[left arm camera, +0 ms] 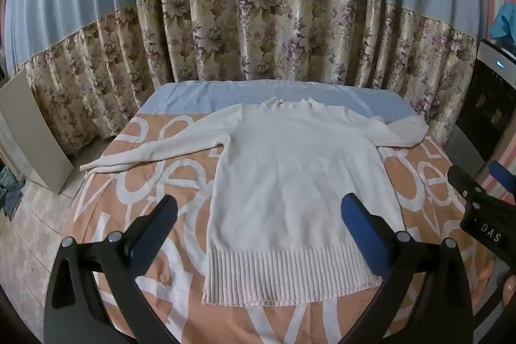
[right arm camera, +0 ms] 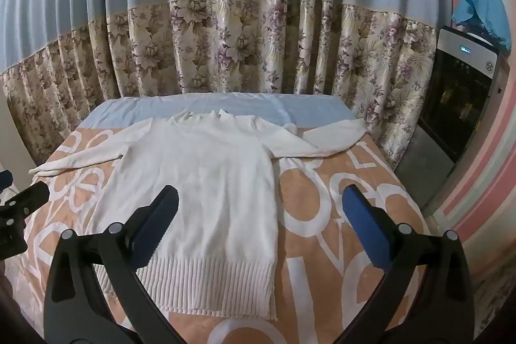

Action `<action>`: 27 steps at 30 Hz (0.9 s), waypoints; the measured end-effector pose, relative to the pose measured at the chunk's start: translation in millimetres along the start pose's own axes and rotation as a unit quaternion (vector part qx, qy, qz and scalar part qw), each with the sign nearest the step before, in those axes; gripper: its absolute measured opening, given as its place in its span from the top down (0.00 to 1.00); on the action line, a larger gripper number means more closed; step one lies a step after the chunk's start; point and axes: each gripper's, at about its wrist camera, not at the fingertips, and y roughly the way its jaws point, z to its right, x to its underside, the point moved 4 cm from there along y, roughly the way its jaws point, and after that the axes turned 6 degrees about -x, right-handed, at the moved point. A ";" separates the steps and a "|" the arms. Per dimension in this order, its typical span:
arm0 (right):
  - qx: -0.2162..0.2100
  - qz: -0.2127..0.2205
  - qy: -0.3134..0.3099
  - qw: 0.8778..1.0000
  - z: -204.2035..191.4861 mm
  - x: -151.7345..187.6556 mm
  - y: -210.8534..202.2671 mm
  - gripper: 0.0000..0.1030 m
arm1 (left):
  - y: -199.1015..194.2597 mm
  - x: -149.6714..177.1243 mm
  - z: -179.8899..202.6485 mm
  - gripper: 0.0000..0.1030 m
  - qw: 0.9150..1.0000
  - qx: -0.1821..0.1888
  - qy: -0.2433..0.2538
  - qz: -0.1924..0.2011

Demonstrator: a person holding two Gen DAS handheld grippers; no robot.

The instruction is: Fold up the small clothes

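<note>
White sweater [left arm camera: 283, 182] spread flat on the bed [left arm camera: 135, 199], collar toward the curtain [left arm camera: 258, 31] — one sleeve doubled back, its cuff hidden. Left hand-held gripper [left arm camera: 258, 226] and right hand-held gripper [right arm camera: 261, 221] hover above the hem, both released and empty — their bases cut off by the frame edge.
</note>
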 end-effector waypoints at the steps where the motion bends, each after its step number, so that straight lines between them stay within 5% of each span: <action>1: 0.000 0.000 -0.001 1.000 0.0 0.2 0.4 0.03 | -0.8 0.7 0.4 0.02 1.000 -0.001 -0.001 0.000; 27: 0.002 -0.002 0.001 1.000 1.5 6.6 10.4 0.03 | 11.6 6.1 -8.8 0.02 1.000 -0.008 0.000 -0.011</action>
